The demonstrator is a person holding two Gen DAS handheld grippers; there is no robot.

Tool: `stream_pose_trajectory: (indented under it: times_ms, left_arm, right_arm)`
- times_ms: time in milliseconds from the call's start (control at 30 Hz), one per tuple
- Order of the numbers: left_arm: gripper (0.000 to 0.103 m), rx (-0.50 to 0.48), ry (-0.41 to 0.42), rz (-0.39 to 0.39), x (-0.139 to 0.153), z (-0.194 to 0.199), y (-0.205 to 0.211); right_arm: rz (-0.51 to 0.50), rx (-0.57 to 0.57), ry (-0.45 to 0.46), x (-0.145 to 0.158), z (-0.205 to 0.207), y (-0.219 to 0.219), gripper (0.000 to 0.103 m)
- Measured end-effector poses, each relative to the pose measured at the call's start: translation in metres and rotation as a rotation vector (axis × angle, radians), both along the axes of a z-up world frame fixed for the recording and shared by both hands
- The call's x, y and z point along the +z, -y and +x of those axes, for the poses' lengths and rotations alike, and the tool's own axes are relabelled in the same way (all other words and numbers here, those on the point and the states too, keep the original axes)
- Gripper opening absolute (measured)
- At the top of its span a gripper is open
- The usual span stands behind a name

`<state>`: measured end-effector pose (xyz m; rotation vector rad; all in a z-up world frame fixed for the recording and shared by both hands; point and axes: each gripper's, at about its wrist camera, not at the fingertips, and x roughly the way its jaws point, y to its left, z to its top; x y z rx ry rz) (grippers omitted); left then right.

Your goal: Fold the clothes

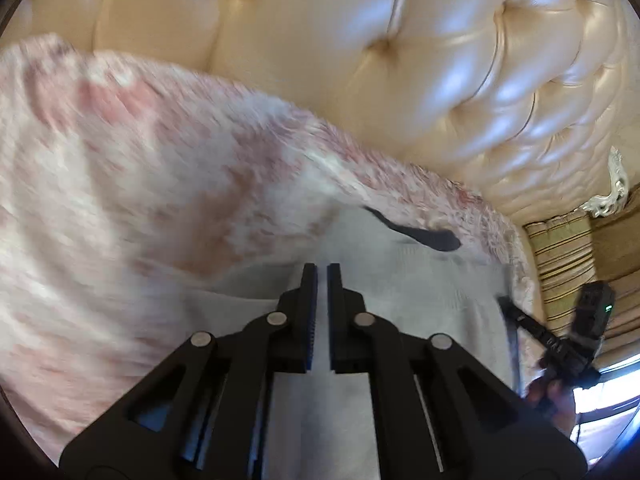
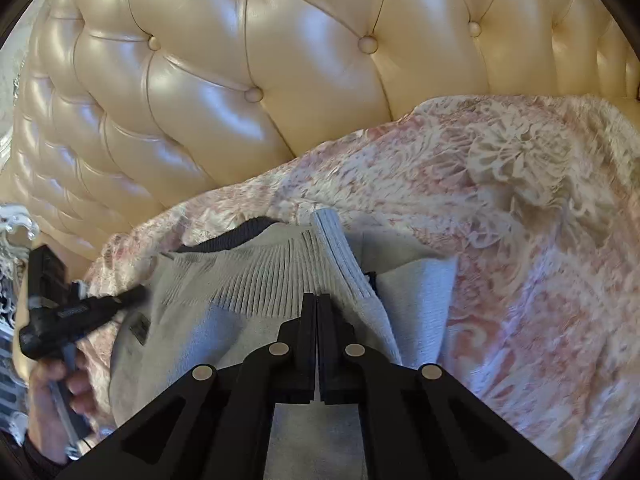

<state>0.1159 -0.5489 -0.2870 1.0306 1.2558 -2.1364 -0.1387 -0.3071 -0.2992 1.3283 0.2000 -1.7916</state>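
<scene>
Now both grippers closed over grey sweater [image 2: 248, 320] on pink floral bedspread [image 2: 520, 240].
My left gripper [image 1: 322, 270] nearly closed, right gripper [image 2: 317, 300] fully closed; cannot tell whether either pinches knit.

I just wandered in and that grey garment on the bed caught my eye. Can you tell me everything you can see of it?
The grey sweater looks like a soft knit with a dark ribbed collar, a ribbed band turned up across it, and a small dark patch. It lies crumpled on the pink floral bedspread before the tufted cream headboard. The right gripper is shut on its fabric; the left gripper seems to pinch it too.
</scene>
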Motion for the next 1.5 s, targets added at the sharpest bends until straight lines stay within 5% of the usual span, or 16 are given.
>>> stream_pose_trajectory:
  times_ms: [67,133,167,200,233,267,300,433,633,667,700,1133,1167,1400,1500]
  left_arm:
    - [0.011,0.000,-0.070,0.020,0.012,0.027,-0.002]
    - [0.038,-0.023,-0.114,0.056,0.017,0.054,-0.015]
    - [0.062,-0.032,-0.138,0.075,0.018,0.069,-0.024]
    - [0.073,-0.041,-0.167,0.098,0.016,0.082,-0.032]
    - [0.073,-0.043,-0.174,0.113,0.012,0.092,-0.038]
    - [0.073,-0.045,-0.181,0.128,0.009,0.102,-0.044]
    - [0.073,-0.043,-0.178,0.139,0.004,0.112,-0.049]
    - [0.068,-0.052,-0.148,0.203,-0.024,0.129,-0.065]
    - [0.046,-0.166,-0.076,0.134,-0.029,0.108,-0.086]
    - [0.033,-0.183,-0.071,0.135,-0.031,0.105,-0.088]
    - [0.007,-0.190,-0.062,0.127,-0.031,0.103,-0.090]
    - [0.008,-0.169,-0.063,0.133,-0.032,0.091,-0.089]
    - [0.008,-0.169,-0.063,0.133,-0.032,0.092,-0.089]
    - [0.008,-0.163,-0.066,0.130,-0.031,0.096,-0.089]
    - [0.008,-0.157,-0.066,0.116,-0.026,0.100,-0.088]
  right_arm:
    - [0.006,-0.003,-0.074,0.020,0.006,-0.006,0.006]
    - [-0.030,0.002,-0.090,0.038,0.013,-0.018,0.008]
    - [-0.041,0.016,-0.100,0.047,0.021,-0.025,0.012]
    - [-0.053,0.027,-0.113,0.057,0.032,-0.037,0.027]
    - [-0.066,0.027,-0.107,0.062,0.039,-0.049,0.040]
    - [-0.083,0.014,-0.091,0.065,0.045,-0.063,0.070]
    - [-0.100,0.000,-0.076,0.068,0.050,-0.078,0.087]
    - [-0.120,-0.048,-0.023,0.063,0.060,-0.118,0.087]
    - [-0.108,-0.127,-0.012,0.049,0.058,-0.149,0.087]
    - [-0.099,-0.126,-0.019,0.046,0.058,-0.150,0.087]
    - [-0.103,-0.124,-0.015,0.045,0.058,-0.150,0.087]
    - [-0.123,-0.016,-0.090,0.038,0.076,-0.141,0.088]
    - [-0.123,0.001,-0.086,0.037,0.077,-0.138,0.085]
    - [-0.102,0.069,-0.014,0.022,0.072,-0.125,0.009]
    - [-0.107,0.073,0.020,0.020,0.067,-0.127,0.007]
